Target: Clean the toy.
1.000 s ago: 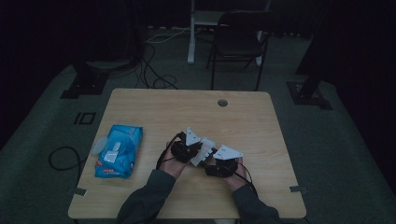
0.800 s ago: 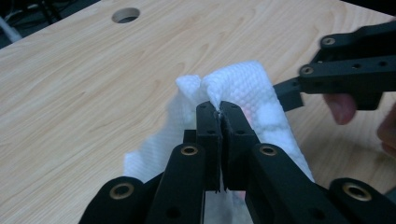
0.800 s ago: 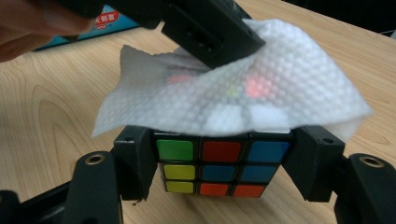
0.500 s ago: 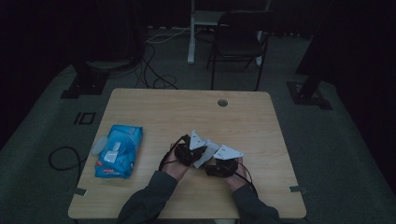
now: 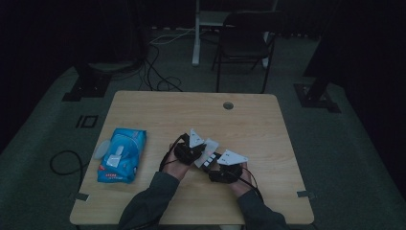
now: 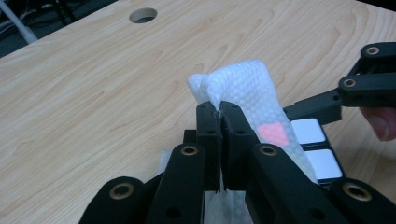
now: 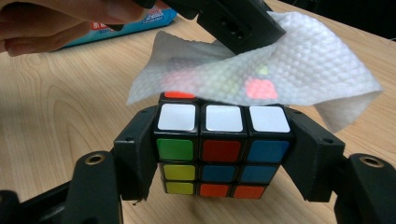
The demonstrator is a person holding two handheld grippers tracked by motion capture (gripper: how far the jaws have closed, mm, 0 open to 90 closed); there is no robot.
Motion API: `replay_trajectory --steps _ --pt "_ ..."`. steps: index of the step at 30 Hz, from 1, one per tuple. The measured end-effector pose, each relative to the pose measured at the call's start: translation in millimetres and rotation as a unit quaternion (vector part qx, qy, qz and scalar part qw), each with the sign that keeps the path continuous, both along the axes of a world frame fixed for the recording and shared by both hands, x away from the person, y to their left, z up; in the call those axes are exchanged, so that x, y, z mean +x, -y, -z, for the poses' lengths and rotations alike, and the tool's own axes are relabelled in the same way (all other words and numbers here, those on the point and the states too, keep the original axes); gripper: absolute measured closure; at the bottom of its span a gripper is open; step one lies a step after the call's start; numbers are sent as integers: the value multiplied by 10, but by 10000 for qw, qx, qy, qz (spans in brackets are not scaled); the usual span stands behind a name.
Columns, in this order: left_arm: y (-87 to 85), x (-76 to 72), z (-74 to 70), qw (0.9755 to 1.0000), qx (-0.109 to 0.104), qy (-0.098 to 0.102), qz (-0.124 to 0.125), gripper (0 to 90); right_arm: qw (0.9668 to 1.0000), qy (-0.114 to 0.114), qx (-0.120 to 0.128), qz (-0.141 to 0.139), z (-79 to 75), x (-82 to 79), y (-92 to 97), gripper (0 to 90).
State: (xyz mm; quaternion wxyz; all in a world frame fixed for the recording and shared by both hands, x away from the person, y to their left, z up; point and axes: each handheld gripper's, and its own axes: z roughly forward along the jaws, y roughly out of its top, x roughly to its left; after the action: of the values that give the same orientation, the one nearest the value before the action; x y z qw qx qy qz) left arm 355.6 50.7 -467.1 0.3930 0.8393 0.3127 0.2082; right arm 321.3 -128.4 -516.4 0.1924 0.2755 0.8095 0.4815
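**A:** What lies around the work, and does anything stand in the way?

**B:** On the wooden table (image 5: 158, 110) a blue pack of wipes (image 5: 120, 154) lies near the left edge, well apart from the hands. A round cable hole (image 5: 228, 105) sits near the far edge. Beyond the table stand a dark chair (image 5: 244, 45) and loose cables on the floor. Nothing lies between the pack and the grippers.

**A:** Where is the cube, and who holds it?

**B:** The puzzle cube (image 7: 223, 149) sits just right of the table's middle, toward the near side. The right gripper (image 7: 223, 154) clamps it, one jaw pressed on each side. The left gripper (image 6: 219, 109) has its jaws pinched tight on a fold of a white wipe (image 6: 243, 88), which drapes over the cube's top.

**A:** What does one view give that another misses?

**B:** The right gripper view shows the cube's faces: a white row on top, then green, red and blue, with yellow, blue and orange below; coloured stickers glimmer through the wipe (image 7: 261, 79). The left gripper view shows the pinch itself and two white tiles beside the cloth. The high view shows both hands close together, the left gripper (image 5: 190, 149) and right gripper (image 5: 225, 167) nearly touching, the cube mostly covered.

**A:** And room to move?

**B:** Bare wood spreads toward the far and right edges; the near edge is close behind the forearms.
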Motion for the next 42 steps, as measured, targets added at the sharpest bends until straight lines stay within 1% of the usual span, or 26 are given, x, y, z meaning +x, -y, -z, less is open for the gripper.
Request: replay_trajectory --steps 1,2,5,10,15,17,19,21,23,25,28,30,34,36,38,42 --pt "11 -7 2 10000 -18 -9 56 879 10000 -5 -3 10 2 1 0 348" --pt "28 -19 5 10000 9 20 73 880 10000 -9 4 14 3 2 1 348" --pt "61 -43 9 9999 -2 -20 172 879 10000 -10 0 32 6 6 5 348" --pt "136 -103 15 9994 22 -19 335 879 10000 -3 -18 60 14 18 10 348" --pt "187 -150 7 9989 -15 -47 463 879 10000 -7 -3 71 12 19 16 348" --pt "208 -167 4 9985 -53 -74 543 879 10000 -7 3 73 10 19 17 348" --pt "223 -176 3 9980 -38 -80 619 879 10000 -10 7 82 10 18 17 348" --pt "229 -174 3 9973 -86 -146 721 879 10000 -1 -1 79 13 19 20 348" --pt "231 -176 5 9970 -95 -130 758 879 10000 -1 0 78 13 17 18 348" --pt "221 -169 9 9969 -166 -136 755 879 10000 1 4 78 13 16 19 348" --pt "202 -160 11 9976 -149 -83 670 879 10000 6 7 64 9 11 17 348" --pt "161 -140 10 9980 -163 -83 607 879 10000 17 15 58 6 8 17 348" --pt "75 -123 3 9990 -125 -28 427 879 10000 29 14 80 -1 12 29 348" --pt "12 -109 2 9993 -160 -38 341 879 9999 42 28 89 -6 14 41 348" --pt "-53 -94 -2 9996 -135 -23 230 879 9999 47 30 97 -9 15 46 348" --pt "-133 -70 4 9999 -156 -48 48 879 9999 74 35 104 -15 17 49 348"
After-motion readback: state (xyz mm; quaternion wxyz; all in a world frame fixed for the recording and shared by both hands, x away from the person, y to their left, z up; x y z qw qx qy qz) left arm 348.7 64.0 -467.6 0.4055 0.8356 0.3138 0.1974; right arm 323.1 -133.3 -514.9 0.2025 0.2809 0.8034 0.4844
